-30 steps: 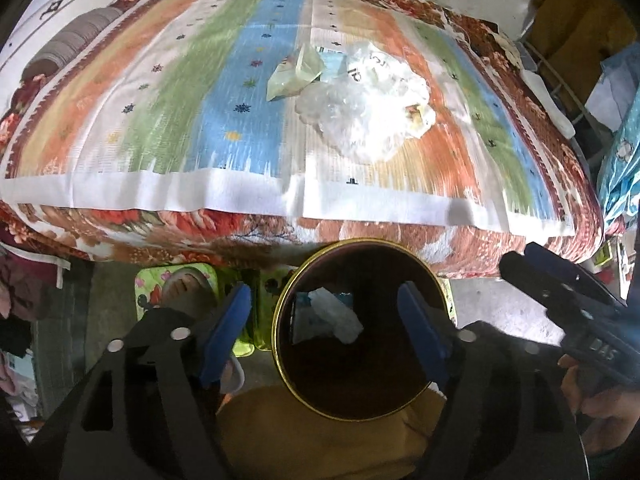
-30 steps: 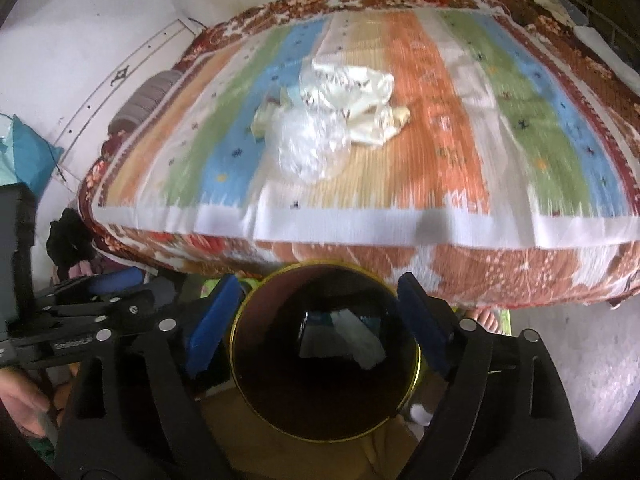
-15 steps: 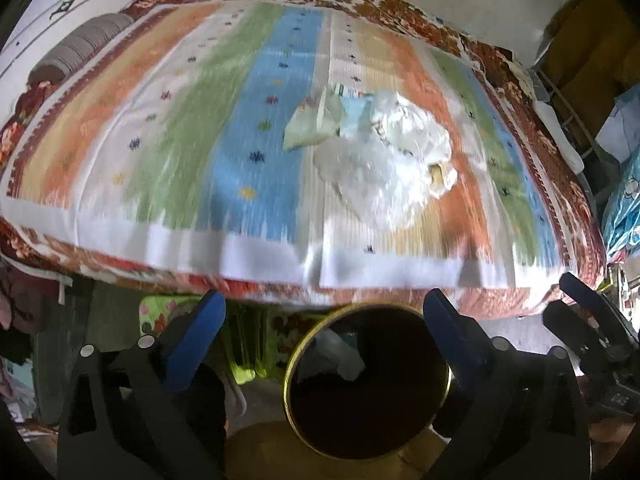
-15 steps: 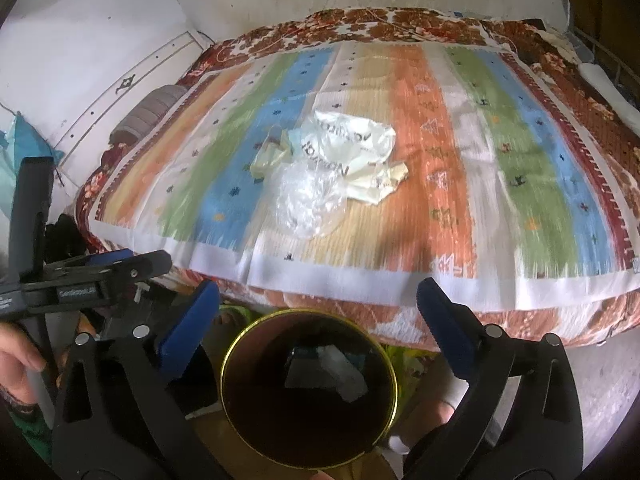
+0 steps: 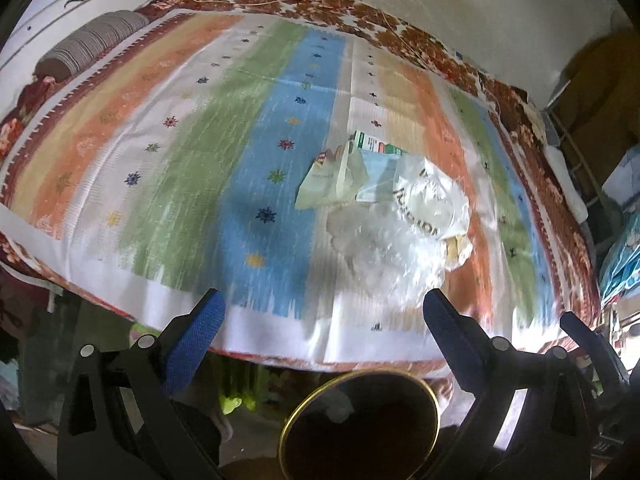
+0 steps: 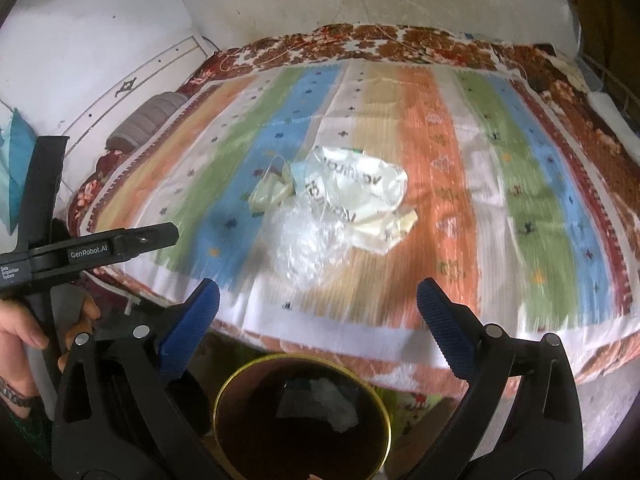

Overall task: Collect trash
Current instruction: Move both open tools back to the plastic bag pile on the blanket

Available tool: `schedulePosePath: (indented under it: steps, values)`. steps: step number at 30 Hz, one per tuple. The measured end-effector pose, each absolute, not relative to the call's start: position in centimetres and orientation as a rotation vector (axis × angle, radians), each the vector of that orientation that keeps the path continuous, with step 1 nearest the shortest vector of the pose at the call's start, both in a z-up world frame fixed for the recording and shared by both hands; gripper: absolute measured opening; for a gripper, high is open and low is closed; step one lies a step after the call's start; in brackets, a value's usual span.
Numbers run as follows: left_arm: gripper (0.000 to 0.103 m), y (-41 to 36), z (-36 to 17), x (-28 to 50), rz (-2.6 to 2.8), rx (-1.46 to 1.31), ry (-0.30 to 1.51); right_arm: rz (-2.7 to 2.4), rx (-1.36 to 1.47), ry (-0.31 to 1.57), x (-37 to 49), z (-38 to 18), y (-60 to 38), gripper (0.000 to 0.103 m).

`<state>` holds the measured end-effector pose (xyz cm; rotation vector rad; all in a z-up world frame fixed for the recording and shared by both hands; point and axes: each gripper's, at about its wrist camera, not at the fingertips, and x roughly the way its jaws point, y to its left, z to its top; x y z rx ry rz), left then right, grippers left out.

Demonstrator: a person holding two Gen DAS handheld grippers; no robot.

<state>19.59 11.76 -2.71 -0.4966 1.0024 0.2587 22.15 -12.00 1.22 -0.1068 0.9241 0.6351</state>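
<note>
A heap of trash lies mid-bed on the striped cover: a clear crumpled plastic bag (image 5: 384, 256) (image 6: 308, 248), a white printed bag (image 5: 432, 200) (image 6: 356, 196), a pale green wrapper (image 5: 332, 180) (image 6: 268, 196) and a small green-and-white carton (image 5: 376, 145). A round gold-rimmed bin (image 5: 360, 428) (image 6: 300, 416) stands on the floor by the bed edge, with white scraps inside. My left gripper (image 5: 320, 324) is open and empty, above the bin, short of the heap. My right gripper (image 6: 318, 308) is open and empty, likewise.
The bed (image 6: 480, 208) fills both views, with a grey rolled bolster (image 5: 92, 44) (image 6: 148, 120) at its far left by the white wall. Shelving and cloth clutter (image 5: 600, 160) stand at the right. The left gripper's body (image 6: 80, 252) shows left in the right wrist view.
Both grippers have risen and moved forward from over the bin toward the bed. Their jaws have opened wider. The bin now sits lower in both views.
</note>
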Motion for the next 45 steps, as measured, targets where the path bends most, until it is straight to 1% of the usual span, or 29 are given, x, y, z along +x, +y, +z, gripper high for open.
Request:
schedulePosePath:
  steps: [4, 12, 21, 23, 25, 26, 27, 28, 30, 35, 38, 39, 41, 42, 43, 44, 45]
  values:
    - [0.097, 12.8, -3.1, 20.9, 0.284, -0.509, 0.978, 0.633, -0.171, 0.883, 23.2, 0.8, -10.7, 0.094]
    - [0.097, 14.1, -4.2, 24.0, 0.273, -0.465, 0.968, 0.625, -0.148, 0.893, 26.6, -1.0, -9.6, 0.094]
    - [0.096, 15.7, -5.9, 27.1, 0.235, -0.522, 0.945, 0.600, -0.100, 0.914, 29.7, -2.5, -7.1, 0.088]
    - [0.096, 15.8, -6.2, 28.1, 0.231, -0.510, 0.950, 0.584, -0.115, 0.903, 30.1, -2.8, -6.5, 0.084]
    - [0.093, 15.9, -6.8, 28.9, 0.236, -0.500, 0.964, 0.570, -0.129, 0.900, 30.4, -3.1, -6.2, 0.080]
    - [0.093, 16.0, -7.1, 29.2, 0.236, -0.503, 0.971, 0.549, -0.136, 0.893, 30.8, -3.4, -6.0, 0.076]
    - [0.091, 16.0, -7.3, 29.5, 0.236, -0.507, 0.977, 0.534, -0.137, 0.887, 31.0, -3.5, -6.0, 0.069]
    - [0.091, 16.1, -7.7, 29.8, 0.236, -0.515, 0.984, 0.520, -0.137, 0.877, 31.3, -3.8, -5.9, 0.067]
    - [0.089, 16.3, -8.2, 30.4, 0.232, -0.534, 0.990, 0.524, -0.138, 0.879, 31.8, -4.2, -5.8, 0.066]
    - [0.085, 15.8, -8.9, 31.9, 0.228, -0.502, 1.003, 0.528, -0.164, 0.904, 32.8, -5.5, -5.2, 0.060]
    - [0.079, 15.3, -9.2, 32.6, 0.242, -0.462, 1.011, 0.532, -0.178, 0.908, 33.1, -6.0, -4.5, 0.056]
    - [0.075, 15.2, -9.3, 32.7, 0.246, -0.455, 1.011, 0.530, -0.186, 0.903, 33.2, -6.1, -4.3, 0.054]
    - [0.072, 14.9, -9.6, 33.0, 0.245, -0.439, 1.017, 0.525, -0.193, 0.898, 33.3, -6.2, -3.9, 0.052]
    - [0.067, 14.8, -9.7, 33.1, 0.241, -0.430, 1.021, 0.525, -0.192, 0.897, 33.4, -6.3, -3.8, 0.050]
    - [0.064, 14.6, -9.8, 33.2, 0.237, -0.412, 1.026, 0.526, -0.194, 0.900, 33.5, -6.5, -3.7, 0.048]
    - [0.064, 14.4, -9.8, 33.3, 0.239, -0.393, 1.026, 0.524, -0.199, 0.903, 33.6, -6.7, -3.6, 0.046]
    - [0.063, 14.3, -9.8, 33.4, 0.246, -0.370, 1.021, 0.521, -0.203, 0.906, 33.6, -6.8, -3.6, 0.041]
